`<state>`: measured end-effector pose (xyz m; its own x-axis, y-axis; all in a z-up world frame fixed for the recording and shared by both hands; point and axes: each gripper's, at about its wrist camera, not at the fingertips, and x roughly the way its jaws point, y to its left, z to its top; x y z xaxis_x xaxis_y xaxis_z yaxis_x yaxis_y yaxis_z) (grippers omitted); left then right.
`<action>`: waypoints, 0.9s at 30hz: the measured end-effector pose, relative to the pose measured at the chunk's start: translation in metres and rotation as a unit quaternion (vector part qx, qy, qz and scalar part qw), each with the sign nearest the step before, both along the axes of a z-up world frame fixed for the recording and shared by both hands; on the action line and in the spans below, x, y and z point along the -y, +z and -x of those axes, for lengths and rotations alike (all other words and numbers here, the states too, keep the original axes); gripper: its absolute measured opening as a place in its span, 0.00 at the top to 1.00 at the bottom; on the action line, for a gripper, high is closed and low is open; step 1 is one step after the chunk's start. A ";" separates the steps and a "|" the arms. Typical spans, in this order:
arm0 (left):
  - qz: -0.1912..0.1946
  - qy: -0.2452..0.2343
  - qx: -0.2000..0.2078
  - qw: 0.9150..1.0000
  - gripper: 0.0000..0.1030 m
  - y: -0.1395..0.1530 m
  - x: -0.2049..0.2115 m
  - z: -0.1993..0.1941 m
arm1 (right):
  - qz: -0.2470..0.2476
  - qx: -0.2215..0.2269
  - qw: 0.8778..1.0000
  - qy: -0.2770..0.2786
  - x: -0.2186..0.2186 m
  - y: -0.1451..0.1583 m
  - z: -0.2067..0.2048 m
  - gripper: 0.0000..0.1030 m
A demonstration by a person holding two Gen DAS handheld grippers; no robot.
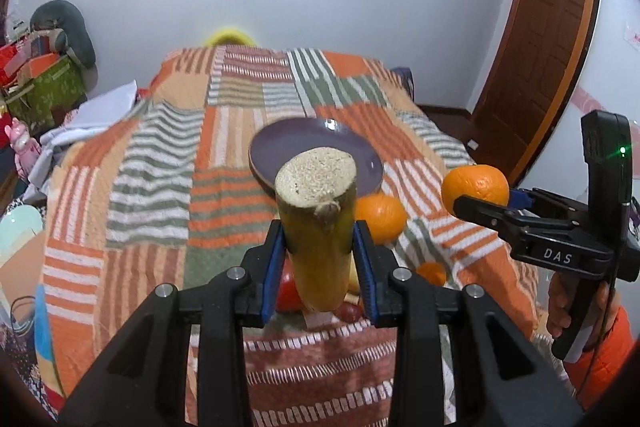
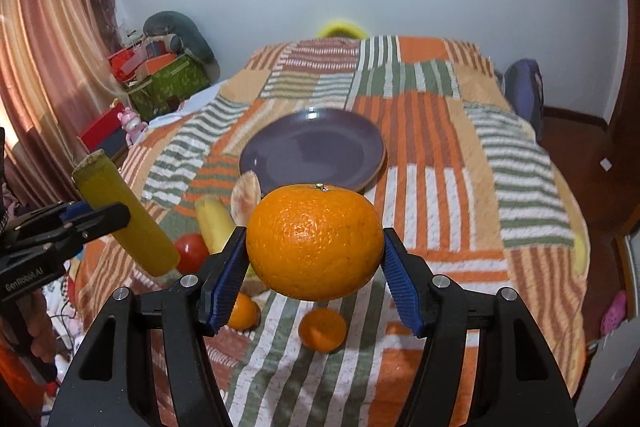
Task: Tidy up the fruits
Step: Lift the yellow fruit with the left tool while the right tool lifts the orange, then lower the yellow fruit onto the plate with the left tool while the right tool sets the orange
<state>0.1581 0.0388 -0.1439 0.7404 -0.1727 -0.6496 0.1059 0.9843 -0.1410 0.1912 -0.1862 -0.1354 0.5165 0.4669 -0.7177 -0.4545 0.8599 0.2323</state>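
Two fruits ride clear of the bed point(image 2: 460, 163), sugarcane piece point(image 1: 318, 227) clamped in left gripper point(image 1: 318, 251) fingers, orange point(image 2: 316, 241) in right gripper point(image 2: 314, 267) fingers, likely bound for the plate point(image 2: 316, 149).

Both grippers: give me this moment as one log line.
left gripper: shut on sugarcane piece | right gripper: shut on orange | purple plate: empty

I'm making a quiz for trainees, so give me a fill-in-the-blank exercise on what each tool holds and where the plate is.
1. The left tool is shut on a yellow-green ____ with a cut end.
2. The right tool is shut on an ____.
3. The purple plate lying on the striped quilt holds ____.
4. Below the right tool, ____ smaller oranges lie on the quilt.

Missing words: sugarcane piece; orange; nothing; two
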 end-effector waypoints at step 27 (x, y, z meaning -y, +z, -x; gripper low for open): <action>-0.017 0.011 0.037 0.999 0.68 0.016 -0.009 -0.102 | 0.003 0.081 0.996 -0.020 -0.020 0.021 -0.075 0.40</action>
